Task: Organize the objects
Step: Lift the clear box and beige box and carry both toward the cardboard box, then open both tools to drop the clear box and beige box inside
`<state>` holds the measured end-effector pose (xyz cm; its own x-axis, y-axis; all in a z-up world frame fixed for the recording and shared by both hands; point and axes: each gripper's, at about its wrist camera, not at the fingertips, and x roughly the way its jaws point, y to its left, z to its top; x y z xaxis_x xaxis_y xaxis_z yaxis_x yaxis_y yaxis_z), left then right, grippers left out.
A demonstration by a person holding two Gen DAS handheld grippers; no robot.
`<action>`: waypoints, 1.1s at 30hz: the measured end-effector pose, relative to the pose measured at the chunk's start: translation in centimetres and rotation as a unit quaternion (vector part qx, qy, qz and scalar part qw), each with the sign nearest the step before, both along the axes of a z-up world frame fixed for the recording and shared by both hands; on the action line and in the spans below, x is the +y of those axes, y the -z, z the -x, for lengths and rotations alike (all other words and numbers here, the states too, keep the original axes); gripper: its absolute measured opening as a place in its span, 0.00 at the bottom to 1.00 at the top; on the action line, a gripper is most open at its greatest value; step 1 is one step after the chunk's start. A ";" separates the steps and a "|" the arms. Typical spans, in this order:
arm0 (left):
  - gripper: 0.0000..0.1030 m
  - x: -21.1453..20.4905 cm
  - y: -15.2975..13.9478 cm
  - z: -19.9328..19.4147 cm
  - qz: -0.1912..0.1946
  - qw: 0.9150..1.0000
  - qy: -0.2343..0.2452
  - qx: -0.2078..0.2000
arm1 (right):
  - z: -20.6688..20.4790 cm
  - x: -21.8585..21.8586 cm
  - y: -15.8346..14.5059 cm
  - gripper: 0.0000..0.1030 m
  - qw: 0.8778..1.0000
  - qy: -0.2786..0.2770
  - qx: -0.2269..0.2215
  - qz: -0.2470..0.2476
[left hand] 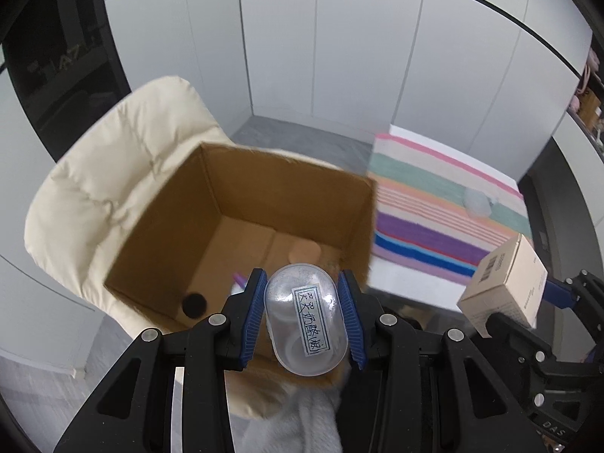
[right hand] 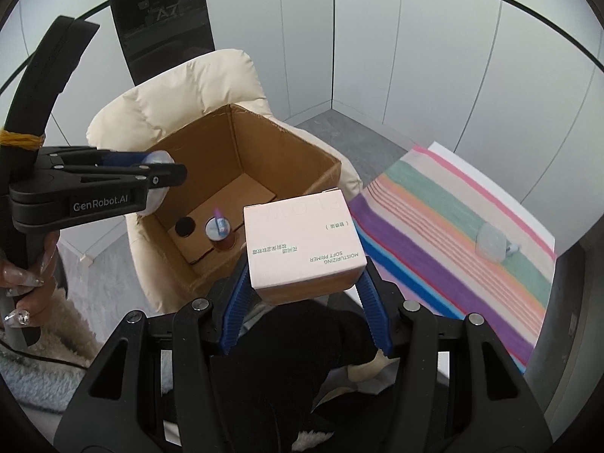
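Note:
An open cardboard box (left hand: pixel 166 226) (right hand: pixel 294 151) stands on a cream padded chair (left hand: pixel 94 188) (right hand: pixel 181 98). My left gripper (left hand: pixel 302 321) (right hand: pixel 158 173) is shut on a clear plastic capsule container with a handwritten label (left hand: pixel 305 324), held over the box's near rim. My right gripper (right hand: pixel 302 290) is shut on a pale pink primer carton (right hand: pixel 302 241) (left hand: pixel 506 283), held just right of the box. Inside the box lie a black round lid (right hand: pixel 184 225) (left hand: pixel 194 304) and a small amber bottle with a purple item on it (right hand: pixel 221 232).
A striped cloth (left hand: pixel 434 204) (right hand: pixel 453 226) covers a white table to the right, with a small clear container (right hand: pixel 490 243) (left hand: pixel 477 200) on it. White wall panels stand behind. A dark cabinet (right hand: pixel 162 11) is behind the chair. Fluffy grey fabric (left hand: pixel 294 415) lies below.

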<state>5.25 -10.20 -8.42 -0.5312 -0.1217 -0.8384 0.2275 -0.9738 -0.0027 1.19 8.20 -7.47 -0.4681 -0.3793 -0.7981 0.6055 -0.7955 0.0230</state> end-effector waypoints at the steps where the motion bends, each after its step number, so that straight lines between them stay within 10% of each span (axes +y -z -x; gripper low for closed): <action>1: 0.39 -0.6 0.2 0.6 0.004 1.000 -0.005 0.007 | 0.4 -0.6 0.0 0.55 1.000 -0.004 0.002 -0.001; 23: 0.41 -10.4 5.9 7.6 -0.008 0.996 -0.085 -0.023 | 11.6 -13.3 4.9 0.59 0.998 -0.044 -0.035 -0.012; 26: 0.74 -10.9 6.0 7.2 -0.003 0.995 -0.093 -0.030 | 11.8 -13.7 5.6 0.97 0.999 -0.030 -0.030 -0.015; 33: 0.83 -11.5 5.8 7.0 -0.031 0.995 -0.096 -0.023 | 11.7 -13.3 6.3 0.98 0.999 -0.021 -0.043 -0.012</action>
